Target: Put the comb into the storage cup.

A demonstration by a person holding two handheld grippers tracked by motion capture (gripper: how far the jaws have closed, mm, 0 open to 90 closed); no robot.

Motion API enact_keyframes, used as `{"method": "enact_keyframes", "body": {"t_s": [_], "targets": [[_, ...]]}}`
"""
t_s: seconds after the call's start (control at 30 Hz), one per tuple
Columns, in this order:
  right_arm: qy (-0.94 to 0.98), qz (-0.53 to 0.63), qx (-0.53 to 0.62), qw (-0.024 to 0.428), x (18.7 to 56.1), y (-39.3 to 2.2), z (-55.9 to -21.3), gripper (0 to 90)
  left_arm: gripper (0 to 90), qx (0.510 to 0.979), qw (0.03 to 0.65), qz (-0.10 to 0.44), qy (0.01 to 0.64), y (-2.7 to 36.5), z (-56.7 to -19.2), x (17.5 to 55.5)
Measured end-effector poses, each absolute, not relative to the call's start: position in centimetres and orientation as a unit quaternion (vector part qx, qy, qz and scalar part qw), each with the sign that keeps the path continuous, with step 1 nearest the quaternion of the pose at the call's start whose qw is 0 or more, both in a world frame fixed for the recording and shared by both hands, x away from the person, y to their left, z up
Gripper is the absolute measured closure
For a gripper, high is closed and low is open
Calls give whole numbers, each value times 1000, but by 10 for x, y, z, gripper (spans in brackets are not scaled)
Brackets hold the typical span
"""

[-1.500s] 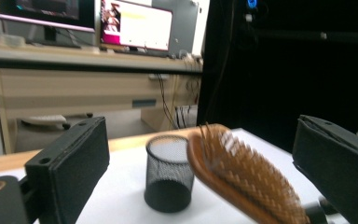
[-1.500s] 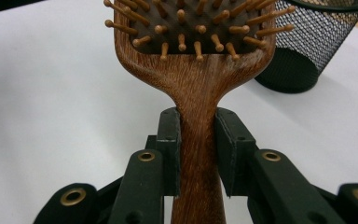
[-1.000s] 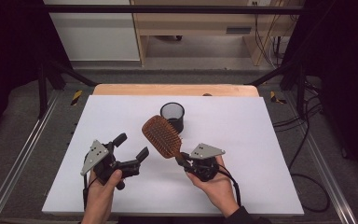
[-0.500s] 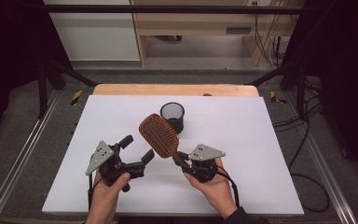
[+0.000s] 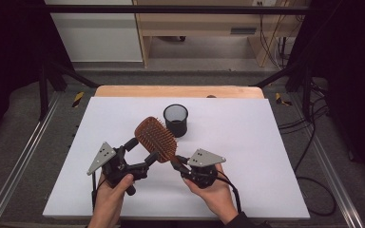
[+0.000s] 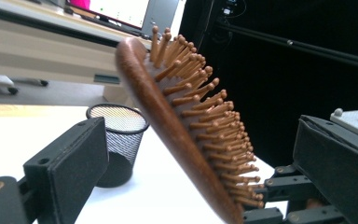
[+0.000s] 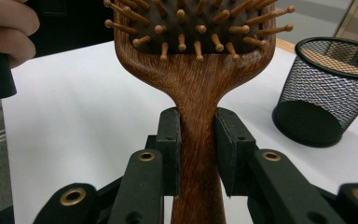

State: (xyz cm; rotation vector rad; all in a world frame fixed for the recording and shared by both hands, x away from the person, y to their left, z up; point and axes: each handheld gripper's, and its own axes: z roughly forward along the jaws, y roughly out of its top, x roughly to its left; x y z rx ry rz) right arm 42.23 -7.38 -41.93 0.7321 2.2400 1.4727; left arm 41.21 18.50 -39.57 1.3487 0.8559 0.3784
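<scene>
The left gripper point(image 5: 140, 153) has shifted toward the hairbrush point(image 5: 156, 139), jaws wide around its head; the right gripper point(image 5: 180, 164) clamps the handle, near the mesh cup point(image 5: 176, 119).

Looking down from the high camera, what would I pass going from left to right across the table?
Left gripper, jaws open → wooden hairbrush, lifted off the table → right gripper, shut on the brush's handle. The black mesh cup stands farther back and overlaps the brush's span, so it has no clear place in this order.
</scene>
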Motion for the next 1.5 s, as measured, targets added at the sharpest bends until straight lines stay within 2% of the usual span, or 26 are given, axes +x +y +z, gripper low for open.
{"method": "enact_keyframes", "body": {"t_s": [0.37, 0.73, 1.17, 1.33, 1.5], "targets": [[803, 518, 236, 179, 415, -58, -423, 727, 80, 584, 687, 149, 406, 189, -399, 414], [809, 504, 228, 200, 411, -50, -426, 727, 289, 552, 690, 126, 452, 196, -399, 415], [811, 501, 225, 203, 410, -44, -428, 727, 400, 526, 697, 88, 479, 203, -399, 417], [813, 500, 224, 199, 409, -39, -431, 726, 470, 521, 702, 75, 480, 205, -398, 416], [811, 505, 223, 197, 409, -38, -431, 726, 494, 511, 708, 66, 484, 208, -397, 414]]}}
